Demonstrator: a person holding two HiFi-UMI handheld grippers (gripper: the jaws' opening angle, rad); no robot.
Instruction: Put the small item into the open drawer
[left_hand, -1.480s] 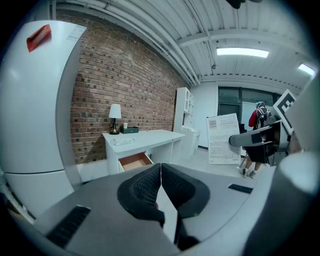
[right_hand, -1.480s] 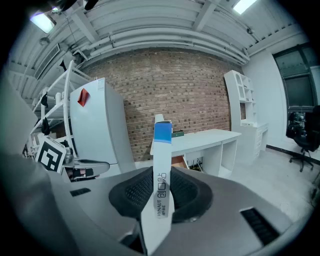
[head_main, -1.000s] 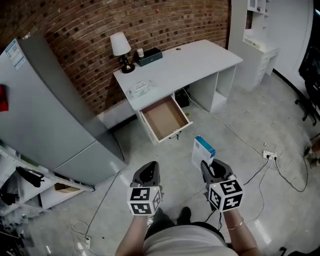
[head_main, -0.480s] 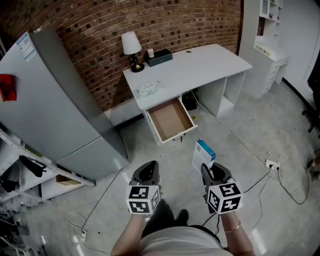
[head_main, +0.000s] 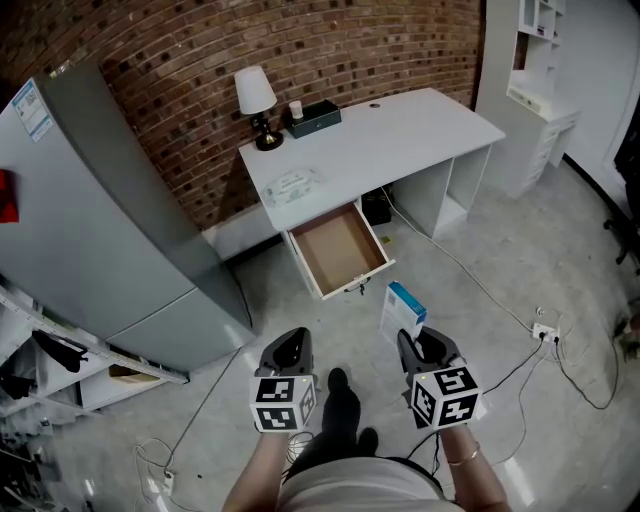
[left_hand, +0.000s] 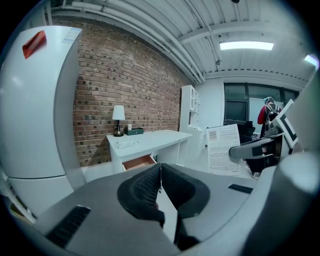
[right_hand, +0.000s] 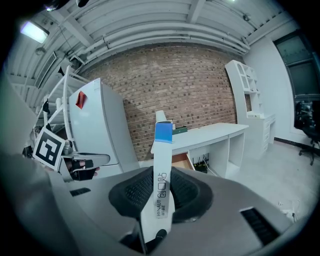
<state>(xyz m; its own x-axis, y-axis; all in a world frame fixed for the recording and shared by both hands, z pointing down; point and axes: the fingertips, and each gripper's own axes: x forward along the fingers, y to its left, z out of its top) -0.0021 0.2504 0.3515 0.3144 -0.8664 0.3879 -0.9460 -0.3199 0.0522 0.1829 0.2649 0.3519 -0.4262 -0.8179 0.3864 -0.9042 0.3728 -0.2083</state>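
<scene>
Small box, one, in the firm grip of the right claw; left claw closed, empty; one open drawer.

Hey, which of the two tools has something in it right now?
The right tool: its jaws clamp a white-and-blue box. The left tool is shut on nothing.

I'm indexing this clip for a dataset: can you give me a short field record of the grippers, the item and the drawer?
Left gripper: jaws together, nothing held
Right gripper: shut on the blue-and-white box, upright
Drawer: open, appears empty, under the white desk
Progress: box not yet in drawer
</scene>
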